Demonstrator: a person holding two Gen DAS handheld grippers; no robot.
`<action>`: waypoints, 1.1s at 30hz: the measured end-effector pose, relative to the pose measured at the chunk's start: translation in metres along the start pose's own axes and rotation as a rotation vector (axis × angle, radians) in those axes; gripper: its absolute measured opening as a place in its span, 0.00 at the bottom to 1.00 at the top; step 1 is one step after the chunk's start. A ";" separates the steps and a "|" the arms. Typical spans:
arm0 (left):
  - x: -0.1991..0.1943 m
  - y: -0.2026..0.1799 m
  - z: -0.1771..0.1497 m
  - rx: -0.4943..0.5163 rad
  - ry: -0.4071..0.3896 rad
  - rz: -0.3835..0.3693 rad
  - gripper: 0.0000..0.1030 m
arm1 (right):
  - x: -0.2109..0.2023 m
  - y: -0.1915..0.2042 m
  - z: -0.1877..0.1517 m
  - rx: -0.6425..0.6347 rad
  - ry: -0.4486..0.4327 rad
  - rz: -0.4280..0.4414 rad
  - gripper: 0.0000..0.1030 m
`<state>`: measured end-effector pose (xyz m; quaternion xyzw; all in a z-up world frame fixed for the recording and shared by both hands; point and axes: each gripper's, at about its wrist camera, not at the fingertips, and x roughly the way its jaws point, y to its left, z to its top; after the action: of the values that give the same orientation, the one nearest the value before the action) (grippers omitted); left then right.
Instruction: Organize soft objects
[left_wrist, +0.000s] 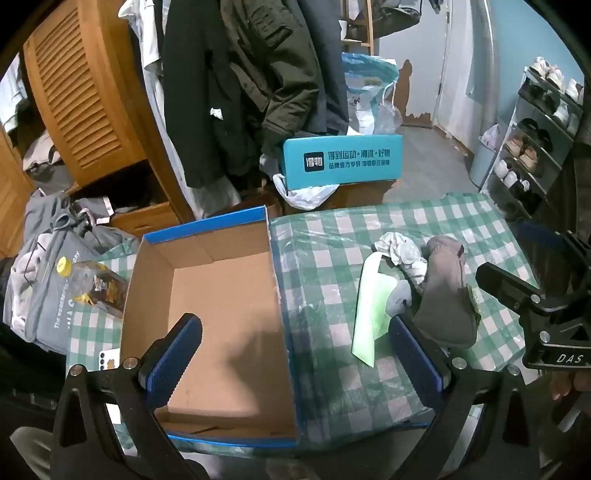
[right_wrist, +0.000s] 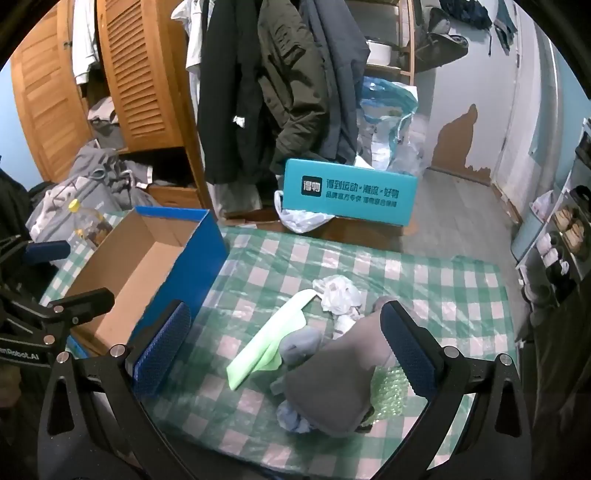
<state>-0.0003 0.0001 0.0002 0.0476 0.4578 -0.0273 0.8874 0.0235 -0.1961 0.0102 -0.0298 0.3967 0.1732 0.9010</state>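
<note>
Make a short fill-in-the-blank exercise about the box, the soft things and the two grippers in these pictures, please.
1. The cardboard box with blue outer walls has ____ inside it.
2. The soft things, among them a grey sock, lie on the ____ tablecloth.
3. The left gripper and the right gripper are both ____.
4. The folded light green cloth lies ____ the box.

Missing words: nothing; checked; open; outside

A cluttered room with pale blue walls

Louvred wooden wardrobe (right_wrist: 140, 74) at left, dark coats (right_wrist: 280, 92) hanging beside it — grey floor (right_wrist: 454, 218), white door (left_wrist: 465, 66), shoe rack (left_wrist: 532, 136) at right, peeling wall paint (right_wrist: 461, 144).
</note>
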 end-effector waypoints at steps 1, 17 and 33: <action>0.000 0.000 0.000 0.001 0.002 0.002 0.99 | 0.000 0.000 0.000 0.003 0.000 0.006 0.98; -0.009 -0.005 0.011 0.004 -0.005 0.011 0.99 | 0.002 0.002 -0.001 0.007 0.007 0.008 0.98; -0.007 -0.003 0.005 0.001 -0.011 0.008 0.99 | 0.004 0.003 -0.003 0.004 0.015 0.005 0.98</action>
<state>-0.0004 -0.0037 0.0087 0.0496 0.4525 -0.0243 0.8900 0.0225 -0.1927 0.0054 -0.0283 0.4039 0.1745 0.8975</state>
